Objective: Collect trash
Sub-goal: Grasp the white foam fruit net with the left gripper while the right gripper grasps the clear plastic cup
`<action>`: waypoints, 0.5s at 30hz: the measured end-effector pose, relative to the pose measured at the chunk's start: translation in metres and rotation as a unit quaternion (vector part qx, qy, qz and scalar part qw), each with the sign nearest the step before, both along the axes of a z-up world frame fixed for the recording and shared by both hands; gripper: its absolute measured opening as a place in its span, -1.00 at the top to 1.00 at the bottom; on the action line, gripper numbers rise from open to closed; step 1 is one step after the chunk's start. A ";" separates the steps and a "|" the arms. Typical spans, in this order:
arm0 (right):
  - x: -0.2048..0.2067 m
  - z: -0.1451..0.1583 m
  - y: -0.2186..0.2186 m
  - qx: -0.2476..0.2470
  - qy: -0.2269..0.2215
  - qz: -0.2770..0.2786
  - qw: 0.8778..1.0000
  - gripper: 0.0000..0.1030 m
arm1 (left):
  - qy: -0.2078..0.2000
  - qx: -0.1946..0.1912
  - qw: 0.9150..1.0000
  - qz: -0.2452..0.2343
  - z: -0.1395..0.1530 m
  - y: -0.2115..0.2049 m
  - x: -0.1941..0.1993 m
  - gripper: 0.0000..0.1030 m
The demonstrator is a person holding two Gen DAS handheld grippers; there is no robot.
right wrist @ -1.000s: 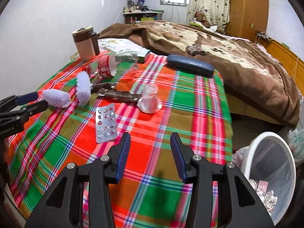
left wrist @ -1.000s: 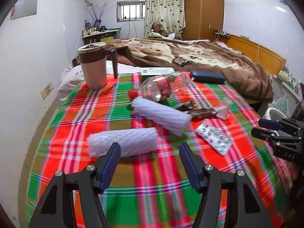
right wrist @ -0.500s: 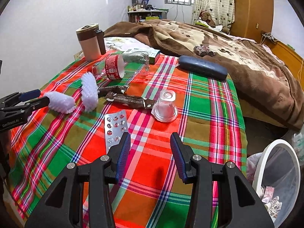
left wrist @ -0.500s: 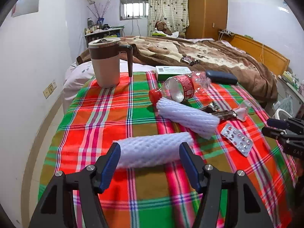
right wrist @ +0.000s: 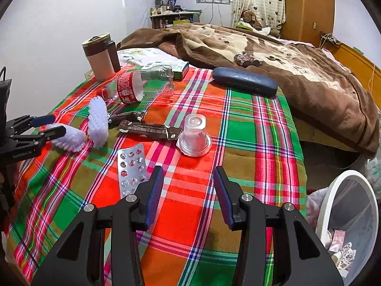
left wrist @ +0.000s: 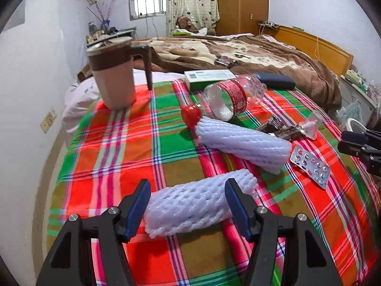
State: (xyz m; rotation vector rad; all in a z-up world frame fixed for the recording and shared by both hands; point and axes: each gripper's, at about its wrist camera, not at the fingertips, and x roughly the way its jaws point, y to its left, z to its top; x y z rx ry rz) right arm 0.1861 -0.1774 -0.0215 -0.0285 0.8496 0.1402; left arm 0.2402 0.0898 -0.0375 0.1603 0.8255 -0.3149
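Foam net sleeve [left wrist: 197, 205] lies on the plaid cloth [left wrist: 119, 157] between the parted fingers of the left gripper [left wrist: 188, 208], which angles down around it, pads not pressing. Right gripper [right wrist: 188, 194] hovers open and empty over the cloth beside a blister pack [right wrist: 131, 169]. White bin [right wrist: 345, 217] at far right holds wrappers.

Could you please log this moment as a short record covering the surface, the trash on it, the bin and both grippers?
surface: plaid cloth on a bed
trash: two foam nets, nearer net and farther net; bottle; wrappers; blister pack; upturned cup
bin: white bin beside the bed, some trash inside
left gripper: open, jaws either side of the nearer net, pads not pressing
right gripper: open, empty, above the cloth
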 end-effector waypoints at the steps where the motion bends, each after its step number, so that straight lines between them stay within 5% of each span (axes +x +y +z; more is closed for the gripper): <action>1: 0.001 0.000 0.000 0.001 0.000 -0.002 1.000 0.13 | 0.000 -0.001 1.000 -0.002 0.000 0.000 0.000 -0.25; 15: 0.004 -0.004 -0.005 0.017 0.004 -0.008 1.000 0.13 | 0.028 0.001 0.997 -0.071 -0.008 -0.018 -0.015 -0.31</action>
